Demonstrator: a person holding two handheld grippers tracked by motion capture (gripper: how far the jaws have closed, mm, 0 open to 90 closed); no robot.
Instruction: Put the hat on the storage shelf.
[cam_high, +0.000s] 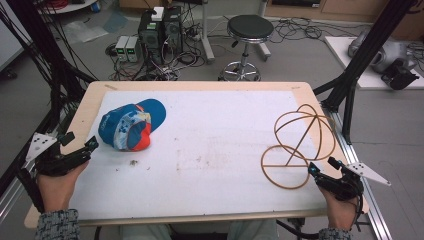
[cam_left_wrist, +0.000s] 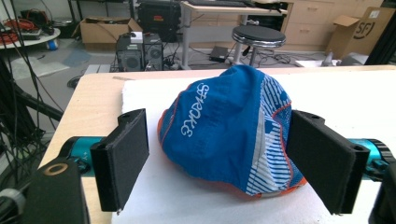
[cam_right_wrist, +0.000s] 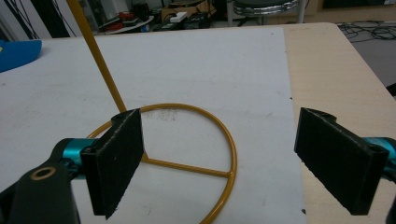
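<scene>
Left gripper (cam_high: 80, 143) fingers wide, facing the cap (cam_high: 131, 124) near the bench's left edge; right gripper (cam_high: 322, 169) fingers wide by the wire stand (cam_high: 299, 145).

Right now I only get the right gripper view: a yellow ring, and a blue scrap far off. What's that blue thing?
Observer: A blue cap with an orange underside, lying on the white mat.
Operator: Is the left gripper gripping it?
Observer: No. Its fingers are open and aimed at the cap, just short of it.
Operator: And this yellow wire frame?
Observer: Its stem rises from that ring to a globe of crossed hoops.
</scene>
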